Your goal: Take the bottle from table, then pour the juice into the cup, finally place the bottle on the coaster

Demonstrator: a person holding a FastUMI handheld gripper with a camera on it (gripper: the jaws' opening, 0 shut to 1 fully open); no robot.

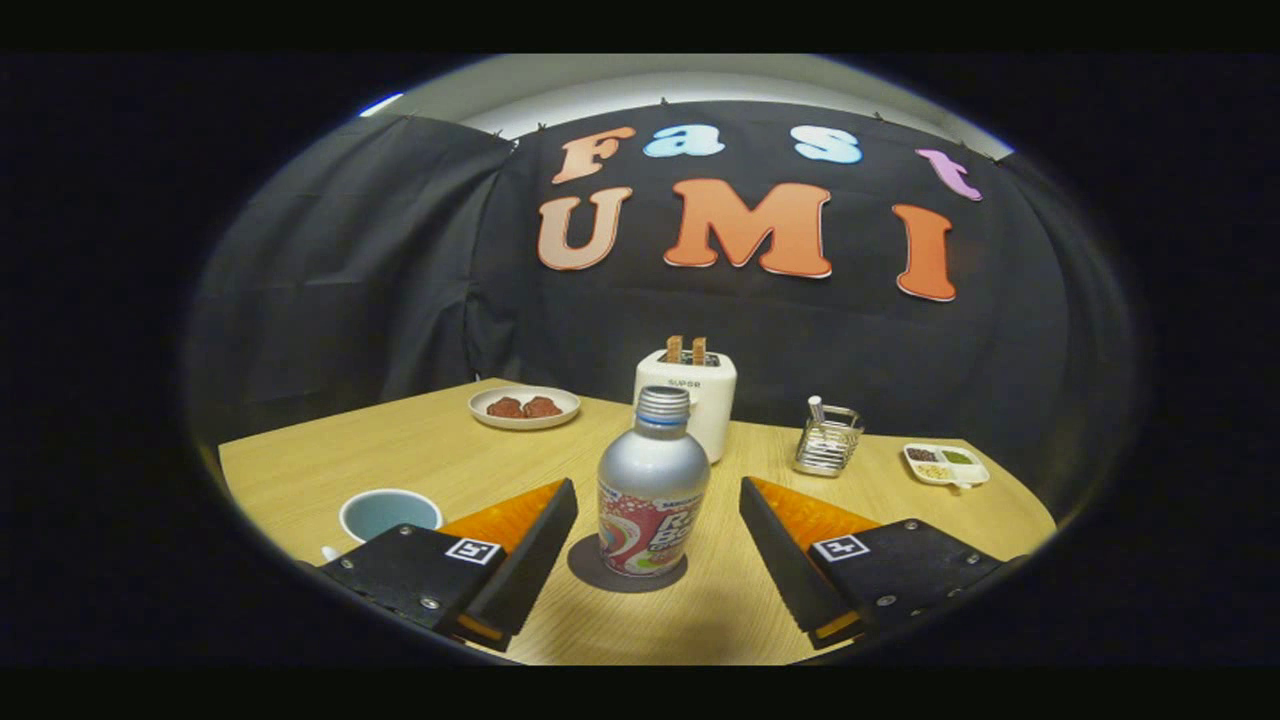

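Observation:
A silver bottle (651, 485) with a screw cap and a colourful label stands upright on a dark round coaster (622, 565) on the wooden table (300, 470). My gripper (658, 500) is open, its two fingers spread wide on either side of the bottle with a gap on each side; neither finger touches it. A light blue cup (389, 513) sits on the table left of the left finger, partly hidden behind it.
Behind the bottle stands a white toaster (690, 400) with toast in its slots. A plate (525, 407) with two brown pieces lies at the back left. A wire holder (828, 440) and a small divided dish (945, 465) stand at the back right.

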